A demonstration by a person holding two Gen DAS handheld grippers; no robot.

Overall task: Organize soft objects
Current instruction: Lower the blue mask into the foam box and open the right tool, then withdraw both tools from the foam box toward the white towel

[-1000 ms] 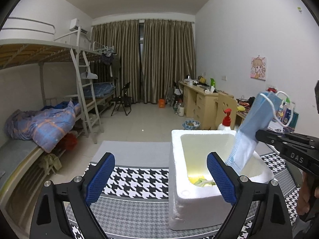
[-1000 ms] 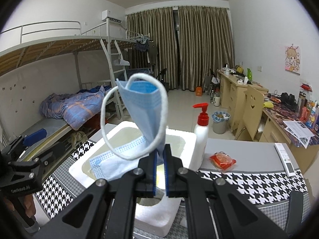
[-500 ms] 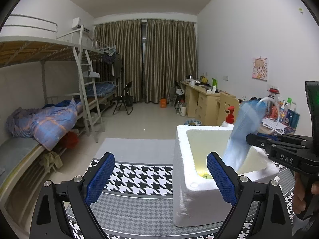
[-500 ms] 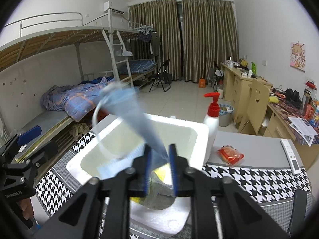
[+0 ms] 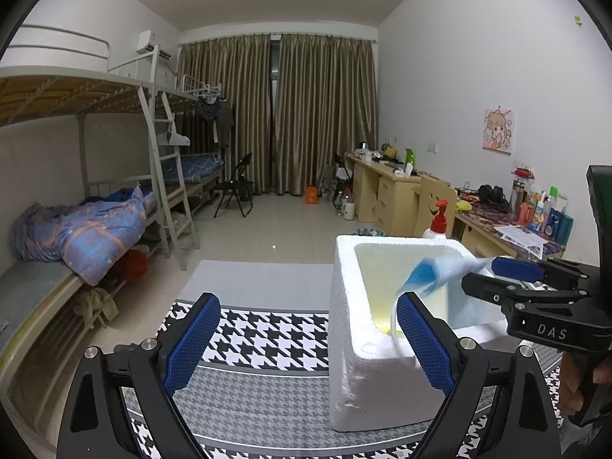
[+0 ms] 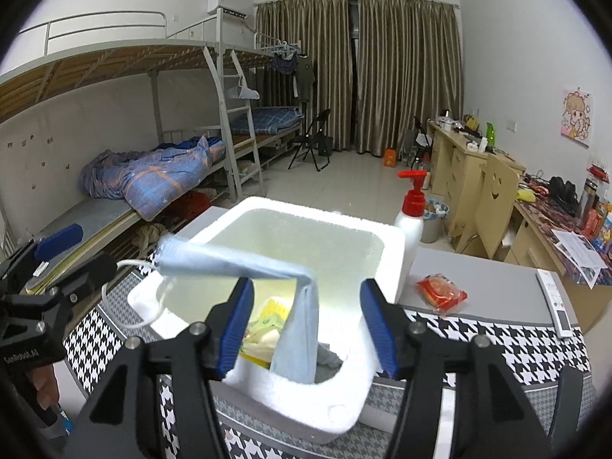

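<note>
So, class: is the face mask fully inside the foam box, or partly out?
Partly out. The mask drapes over the box rim, one end hanging inside, the other end and ear loop outside. The right gripper is open.

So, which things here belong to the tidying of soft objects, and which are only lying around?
Part of the job:
- blue face mask, draped over the box
- white foam box
- right hand-held gripper, open
- left hand-held gripper, open

Only lying around:
- pump bottle
- red snack packet
- remote control
</note>
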